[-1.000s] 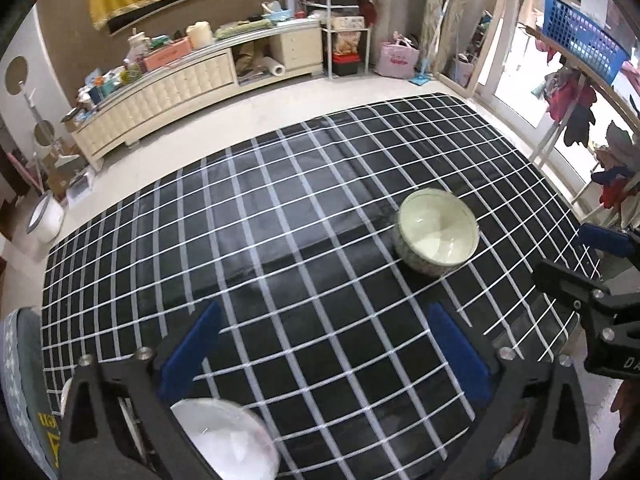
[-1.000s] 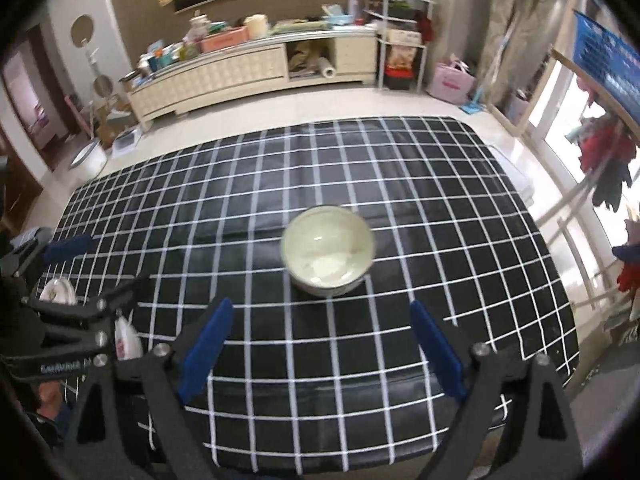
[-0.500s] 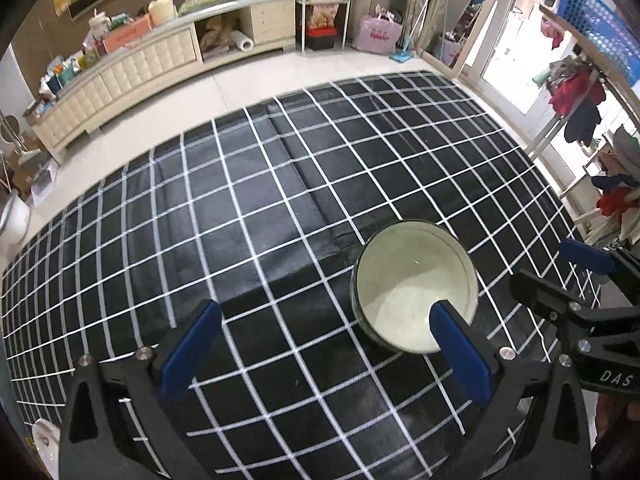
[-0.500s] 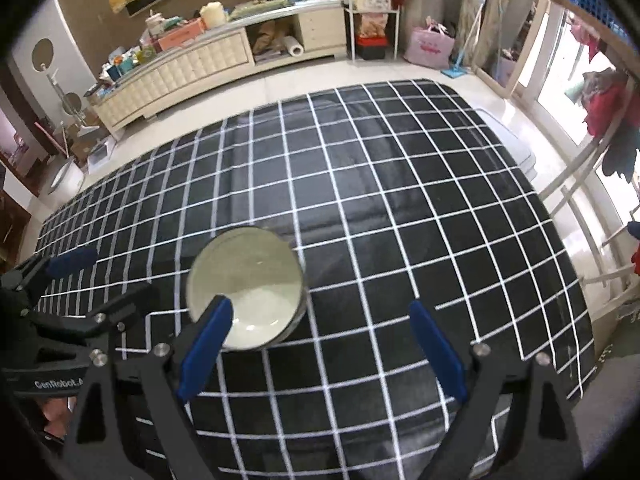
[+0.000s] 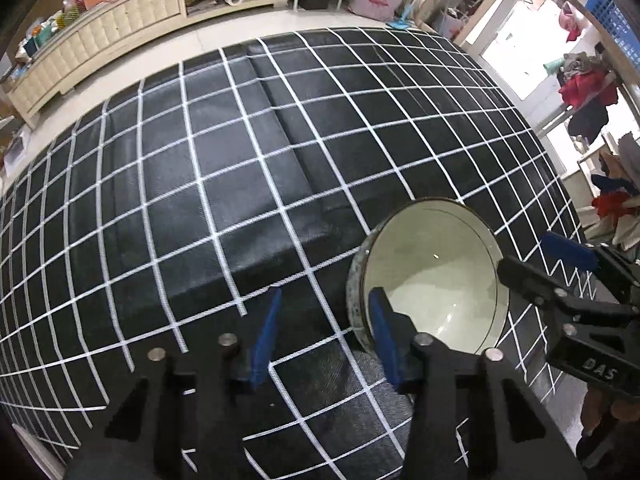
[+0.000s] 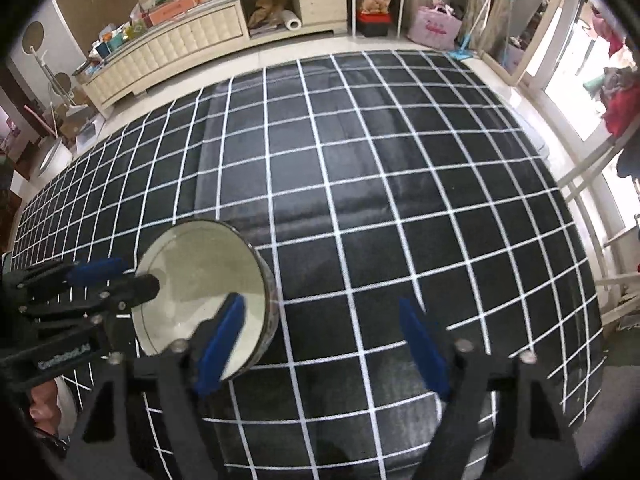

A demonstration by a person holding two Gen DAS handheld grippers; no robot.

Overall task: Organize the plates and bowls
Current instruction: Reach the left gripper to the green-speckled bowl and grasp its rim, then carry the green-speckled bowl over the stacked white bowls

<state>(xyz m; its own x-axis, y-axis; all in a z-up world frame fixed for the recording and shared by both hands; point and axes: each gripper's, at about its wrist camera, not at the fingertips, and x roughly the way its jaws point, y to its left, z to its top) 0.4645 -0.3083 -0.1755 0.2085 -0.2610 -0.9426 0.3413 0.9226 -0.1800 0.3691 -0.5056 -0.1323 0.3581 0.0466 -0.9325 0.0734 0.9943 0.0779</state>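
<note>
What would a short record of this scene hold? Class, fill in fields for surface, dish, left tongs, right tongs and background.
surface: table under a black cloth with a white grid
dish: one pale bowl, upright, empty, on the cloth
left tongs: closing; one finger inside the bowl, one outside its left wall; grip not yet plain
right tongs: closing; one finger over the bowl's inside, the other outside over the cloth, clear of the wall
background: cream sideboard with clutter, pink bag on the floor
</note>
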